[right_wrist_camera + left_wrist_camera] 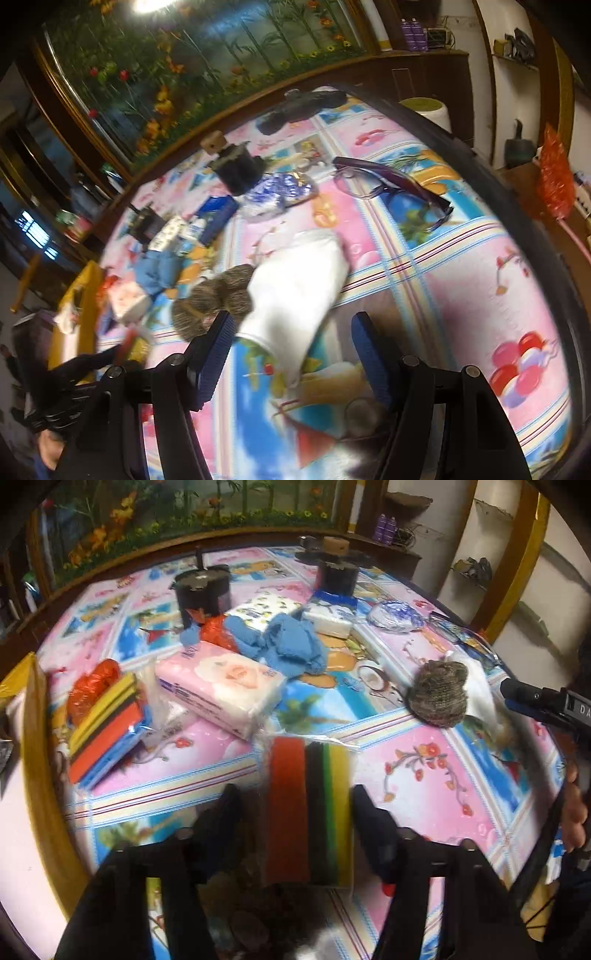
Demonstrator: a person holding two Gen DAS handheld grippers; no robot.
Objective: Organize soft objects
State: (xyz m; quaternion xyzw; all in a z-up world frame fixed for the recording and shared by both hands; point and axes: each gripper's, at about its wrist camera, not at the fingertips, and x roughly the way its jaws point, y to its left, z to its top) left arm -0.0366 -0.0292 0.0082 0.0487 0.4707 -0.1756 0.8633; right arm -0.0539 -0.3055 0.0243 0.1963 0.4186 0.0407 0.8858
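My left tongs (291, 812) stand spread wide, a wrapped stack of sponges (308, 812) lying on the bench (424, 775) between the two fingers, with a gap showing on each side; blur keeps me from saying more about contact. Working left to right across the left view: a second sponge pack (107, 731) tilted at the far left beside a crumpled orange bag (94, 681), then a pink tissue pack (221, 690), behind it a rumpled blue cloth (291, 646) and a patterned tissue pack (262, 613), two black cylinders (203, 590) standing at the back, a flat white pack (327, 622), a clear bag with blue print (395, 616), and a brown knitted bundle (437, 694) touching a white cloth (478, 690). The tip of my right tongs (532, 701) enters at the right edge there. In the right view my right tongs (291, 354) are also parted, hovering over the white cloth (295, 295), which lies mostly ahead of the finger tips, not pinched. The knitted bundle (218, 295) sits just left of the cloth, touching it, and a pair of purple glasses (395, 192) lies further right, well apart.
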